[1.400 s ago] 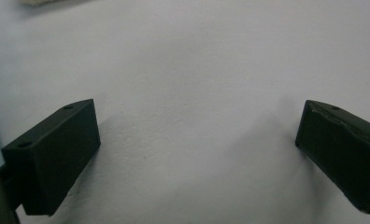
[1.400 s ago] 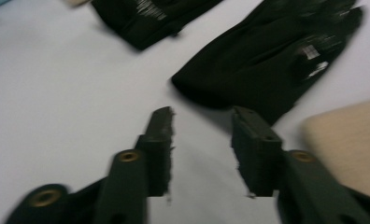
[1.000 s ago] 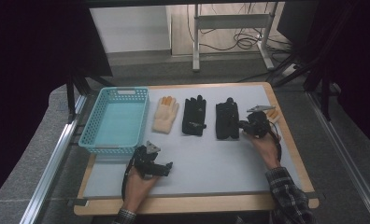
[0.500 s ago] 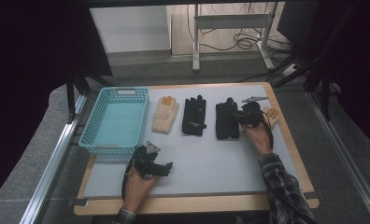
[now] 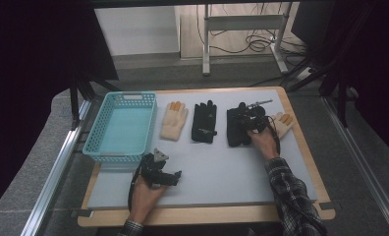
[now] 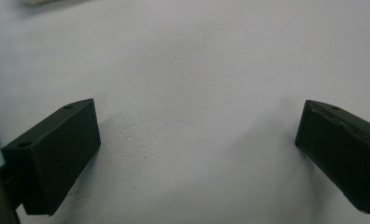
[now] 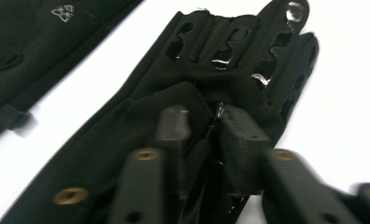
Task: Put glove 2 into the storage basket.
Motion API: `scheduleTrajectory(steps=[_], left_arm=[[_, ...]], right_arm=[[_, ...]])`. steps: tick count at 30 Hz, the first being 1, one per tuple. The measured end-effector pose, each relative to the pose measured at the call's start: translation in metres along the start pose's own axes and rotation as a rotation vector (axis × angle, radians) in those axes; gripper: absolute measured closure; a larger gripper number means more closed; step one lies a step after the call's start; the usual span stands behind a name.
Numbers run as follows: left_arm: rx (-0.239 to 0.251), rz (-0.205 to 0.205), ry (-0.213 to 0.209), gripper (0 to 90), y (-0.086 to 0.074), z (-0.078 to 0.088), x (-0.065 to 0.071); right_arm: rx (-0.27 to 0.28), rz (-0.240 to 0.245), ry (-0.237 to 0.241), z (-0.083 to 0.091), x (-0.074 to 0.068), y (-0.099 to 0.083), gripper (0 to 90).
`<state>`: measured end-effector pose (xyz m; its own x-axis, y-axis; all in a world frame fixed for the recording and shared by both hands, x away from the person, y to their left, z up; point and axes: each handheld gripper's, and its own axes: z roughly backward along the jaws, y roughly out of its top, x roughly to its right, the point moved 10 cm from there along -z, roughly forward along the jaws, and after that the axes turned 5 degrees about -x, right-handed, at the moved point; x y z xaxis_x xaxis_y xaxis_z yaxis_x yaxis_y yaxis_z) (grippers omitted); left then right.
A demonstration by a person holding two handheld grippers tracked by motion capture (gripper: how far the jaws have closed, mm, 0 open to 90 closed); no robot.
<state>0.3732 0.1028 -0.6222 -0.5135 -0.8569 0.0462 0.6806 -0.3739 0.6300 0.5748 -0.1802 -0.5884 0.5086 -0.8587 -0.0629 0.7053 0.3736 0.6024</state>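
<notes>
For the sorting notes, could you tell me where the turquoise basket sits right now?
In the high view the turquoise basket stands at the table's far left, directly left of the cream glove.

The high view is bright in the middle and very dark at the sides, where black curtains swallow the light. The grey table mat (image 5: 217,162) is lit evenly from above, with soft small shadows. The floor behind looks bright too. In the left gripper view the white surface is pale and a bit grainy, with gentle shadows beside the jaws. In the right gripper view the jaws look smeared and blurry, and the black glove (image 7: 211,88) has tiny shiny spots.
</notes>
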Motion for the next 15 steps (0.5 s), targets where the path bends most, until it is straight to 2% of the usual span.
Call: scheduleTrajectory(steps=[1,4,9,12,15], left_arm=[[0.000,0.000,0.000,0.6,0.000,0.000,0.000],[-0.001,-0.002,0.000,0.6,0.000,0.000,0.000],[-0.005,-0.005,0.000,0.6,0.000,0.000,0.000],[-0.005,-0.005,0.000,0.6,0.000,0.000,0.000],[-0.005,-0.005,0.000,0.6,0.000,0.000,0.000]], right_arm=[[0.000,-0.003,0.016,0.000,-0.002,0.000,81.1],[0.007,-0.027,0.040,0.000,-0.003,-0.001,83.4],[0.010,-0.023,0.028,0.008,-0.004,0.002,84.2],[0.047,-0.014,0.036,0.024,-0.008,0.008,84.2],[0.064,-0.003,0.036,0.033,-0.011,0.010,84.1]])
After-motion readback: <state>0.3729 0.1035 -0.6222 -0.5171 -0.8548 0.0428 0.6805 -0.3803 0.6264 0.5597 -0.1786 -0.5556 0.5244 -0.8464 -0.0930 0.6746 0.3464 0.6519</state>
